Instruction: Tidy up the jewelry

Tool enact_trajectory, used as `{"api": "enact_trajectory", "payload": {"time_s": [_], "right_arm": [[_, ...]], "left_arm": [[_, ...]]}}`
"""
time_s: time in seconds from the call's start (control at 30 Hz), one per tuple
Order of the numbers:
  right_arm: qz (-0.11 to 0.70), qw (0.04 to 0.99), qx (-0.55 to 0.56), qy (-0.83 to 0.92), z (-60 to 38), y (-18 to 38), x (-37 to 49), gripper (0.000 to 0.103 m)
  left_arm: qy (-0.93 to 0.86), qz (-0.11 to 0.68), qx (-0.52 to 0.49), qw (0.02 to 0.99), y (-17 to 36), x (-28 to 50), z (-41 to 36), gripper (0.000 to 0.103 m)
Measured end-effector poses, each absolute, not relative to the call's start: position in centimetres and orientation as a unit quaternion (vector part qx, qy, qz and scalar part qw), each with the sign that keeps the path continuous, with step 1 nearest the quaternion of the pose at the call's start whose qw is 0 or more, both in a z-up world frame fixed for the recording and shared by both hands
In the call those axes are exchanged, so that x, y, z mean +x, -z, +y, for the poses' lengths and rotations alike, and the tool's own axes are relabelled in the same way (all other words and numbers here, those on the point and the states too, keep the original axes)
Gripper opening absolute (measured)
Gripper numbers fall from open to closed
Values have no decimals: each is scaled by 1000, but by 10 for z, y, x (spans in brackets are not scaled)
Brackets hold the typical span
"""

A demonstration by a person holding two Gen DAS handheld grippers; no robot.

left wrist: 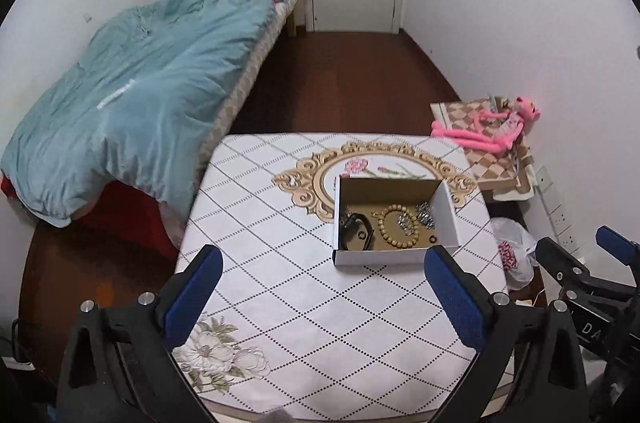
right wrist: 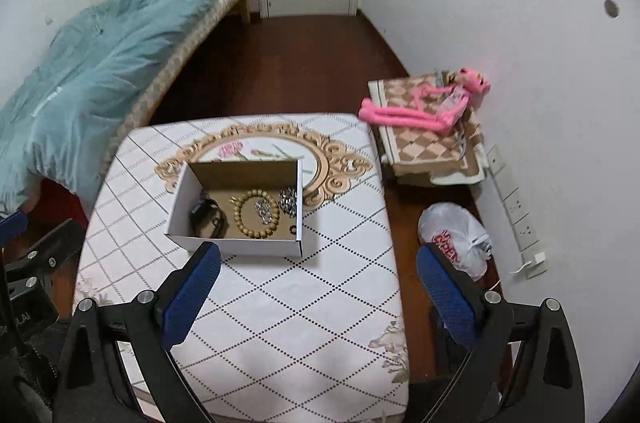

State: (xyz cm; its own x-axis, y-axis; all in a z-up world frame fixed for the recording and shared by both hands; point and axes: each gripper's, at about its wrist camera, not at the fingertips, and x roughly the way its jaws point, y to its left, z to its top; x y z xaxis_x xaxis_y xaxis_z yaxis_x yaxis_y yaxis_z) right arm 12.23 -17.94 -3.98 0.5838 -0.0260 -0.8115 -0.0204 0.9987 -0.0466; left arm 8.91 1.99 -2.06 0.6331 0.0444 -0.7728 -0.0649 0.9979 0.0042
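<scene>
Item: open white cardboard box with a brown inside (left wrist: 394,257), which I found right of centre in the left wrist view, on the white diamond-patterned tablecloth (left wrist: 280,283). Contents: a tan wooden bead bracelet (left wrist: 394,227) in the middle, a black strap-like piece (left wrist: 356,227) at its left, silvery chain pieces (left wrist: 424,213) at its right, and a small dark ring (left wrist: 433,239) near the front corner. I saw no loose jewelry on the cloth, so I judged the gathering done or nearly so; the box had no lid on.

Left gripper (left wrist: 320,297): blue-padded fingers wide apart, nothing between them, low in the frame, short of the box. Right gripper (right wrist: 320,293): the same, fingers spread and empty.

Surroundings: pink plush toy (right wrist: 420,103) on a brown checked cloth, upper right; white plastic bag (right wrist: 456,239) on the floor, its red print too blurred to read; rumpled light-blue duvet (left wrist: 140,103), upper left.
</scene>
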Motion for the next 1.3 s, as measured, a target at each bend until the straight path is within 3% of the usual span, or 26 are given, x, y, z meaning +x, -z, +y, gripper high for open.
{"api": "enact_trajectory", "payload": {"time_s": [0.57, 1.3], "right_arm": [[379, 925, -26, 4, -186, -61, 44, 103], [423, 906, -22, 4, -193, -39, 97, 103]], "left_arm": [[-24, 391, -23, 920, -45, 27, 12, 103], [-43, 429, -22, 902, -31, 73, 11, 103]]}}
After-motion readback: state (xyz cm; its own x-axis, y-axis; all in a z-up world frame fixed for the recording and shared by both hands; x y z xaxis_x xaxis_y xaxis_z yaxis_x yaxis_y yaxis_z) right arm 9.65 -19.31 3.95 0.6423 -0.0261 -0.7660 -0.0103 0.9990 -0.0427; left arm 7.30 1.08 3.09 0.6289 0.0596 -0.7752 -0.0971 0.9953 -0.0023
